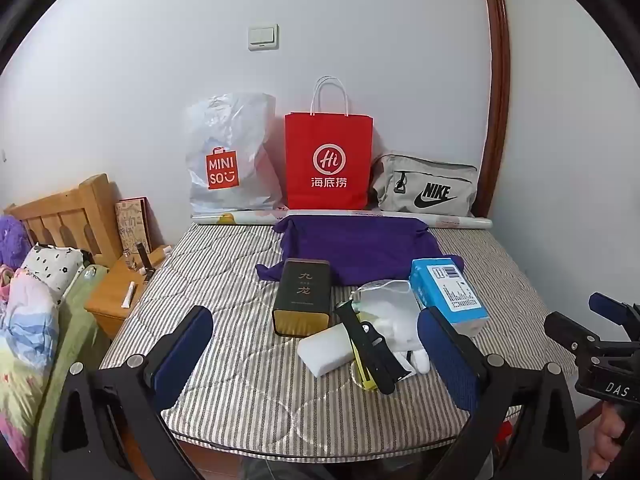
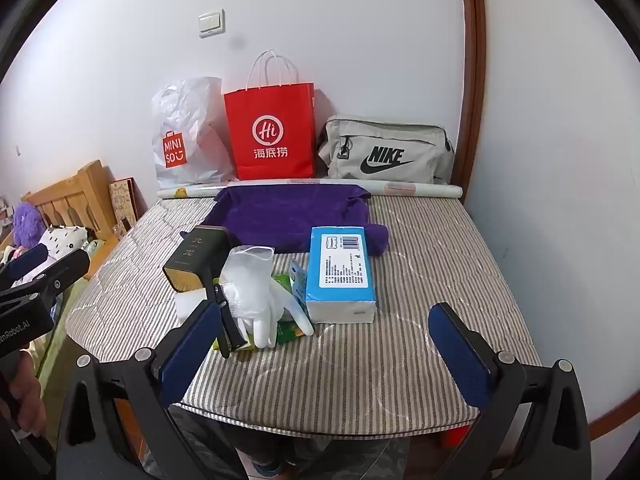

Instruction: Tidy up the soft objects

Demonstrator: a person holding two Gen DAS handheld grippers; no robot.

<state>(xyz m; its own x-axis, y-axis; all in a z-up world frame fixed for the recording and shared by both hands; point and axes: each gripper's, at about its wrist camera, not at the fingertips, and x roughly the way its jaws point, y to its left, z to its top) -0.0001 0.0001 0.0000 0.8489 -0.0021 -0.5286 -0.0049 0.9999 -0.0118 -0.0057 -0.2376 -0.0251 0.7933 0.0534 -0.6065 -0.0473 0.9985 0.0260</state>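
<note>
A purple cloth (image 1: pixel 356 246) (image 2: pixel 288 216) lies spread at the back of the striped mattress (image 1: pixel 240 380). In front of it are a blue tissue pack (image 1: pixel 448 296) (image 2: pixel 342 276), white gloves in clear plastic (image 1: pixel 388 312) (image 2: pixel 250 288), a white sponge block (image 1: pixel 326 350), a black strap (image 1: pixel 370 346) (image 2: pixel 224 320) and a dark tin box (image 1: pixel 304 298) (image 2: pixel 198 258). My left gripper (image 1: pixel 316 360) is open and empty, near the front edge before the sponge. My right gripper (image 2: pixel 326 354) is open and empty, in front of the tissue pack.
Against the wall stand a white Miniso plastic bag (image 1: pixel 228 156) (image 2: pixel 188 136), a red paper bag (image 1: pixel 328 160) (image 2: pixel 272 132) and a grey Nike bag (image 1: pixel 428 186) (image 2: pixel 386 150). A rolled sheet (image 1: pixel 460 222) lies before them. A wooden nightstand (image 1: pixel 116 292) and bedding (image 1: pixel 28 328) are at the left.
</note>
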